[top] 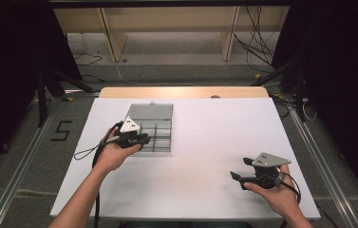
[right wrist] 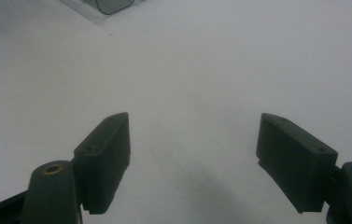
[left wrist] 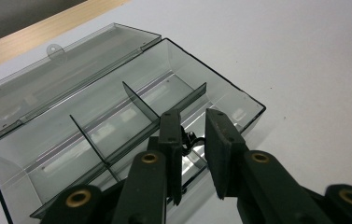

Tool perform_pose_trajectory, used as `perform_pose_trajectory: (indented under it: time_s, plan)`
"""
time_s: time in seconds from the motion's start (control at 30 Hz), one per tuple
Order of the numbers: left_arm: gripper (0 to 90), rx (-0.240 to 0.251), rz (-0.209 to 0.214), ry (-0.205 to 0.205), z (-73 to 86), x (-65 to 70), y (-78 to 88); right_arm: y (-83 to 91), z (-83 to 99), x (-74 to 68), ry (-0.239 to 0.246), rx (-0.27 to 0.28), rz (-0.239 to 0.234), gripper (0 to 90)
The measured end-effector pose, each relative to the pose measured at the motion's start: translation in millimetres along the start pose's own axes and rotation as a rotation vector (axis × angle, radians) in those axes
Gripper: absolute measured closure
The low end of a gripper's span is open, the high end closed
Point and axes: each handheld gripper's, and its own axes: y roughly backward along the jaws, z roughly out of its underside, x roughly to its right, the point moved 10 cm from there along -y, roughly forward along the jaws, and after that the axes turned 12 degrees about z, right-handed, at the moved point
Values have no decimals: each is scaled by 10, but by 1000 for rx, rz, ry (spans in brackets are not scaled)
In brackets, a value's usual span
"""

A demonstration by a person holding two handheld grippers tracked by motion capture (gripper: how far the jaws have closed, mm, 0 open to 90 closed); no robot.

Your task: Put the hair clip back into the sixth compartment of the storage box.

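High view, white table (top: 200,156), grey floor (top: 24,156)

open box (top: 160,124) blocks left, tabletop (top: 205,142) free

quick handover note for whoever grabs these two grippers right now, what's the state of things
Left gripper: over the near right compartment of the clear smoky plastic divided box, jaws close together with a small dark metal piece between their tips; whether the pads press on it is hard to tell.
Right gripper: open, holding nothing, over bare white table well to the right of the box.
Box: at the table's left-centre, hinged lid open and lying flat behind it; compartments look empty.
Done: lid opened, left gripper at the box.
Left: likely settling the small piece into its compartment, then closing the lid.
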Motion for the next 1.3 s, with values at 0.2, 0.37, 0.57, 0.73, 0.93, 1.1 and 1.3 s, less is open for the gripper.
perform_pose_trajectory:
  time_s: [0.2, 0.37, 0.57, 0.73, 0.93, 1.1, 1.3]
  plan:
    - [761, -9, 1, -1, -7, -10, -10, -1, 3, -3, -1, -2, -2, 268]
    - [761, -12, 1, -4, -31, -7, -22, -2, 7, -8, 0, -7, -1, 268]
    - [761, -22, 1, -13, -57, 1, -51, 0, 3, -8, -1, -3, -3, 268]
    - [761, -29, 4, -22, -87, 16, -77, 0, 4, -7, -1, -4, -4, 268]
    - [761, -37, 6, -22, -90, 21, -111, -2, 5, -8, 0, -5, -5, 268]
    - [761, -43, 6, -21, -85, 15, -135, 0, 1, -9, -1, -2, -6, 268]
    - [761, -48, 7, -20, -87, 10, -152, -1, 2, -8, 0, -2, -6, 268]
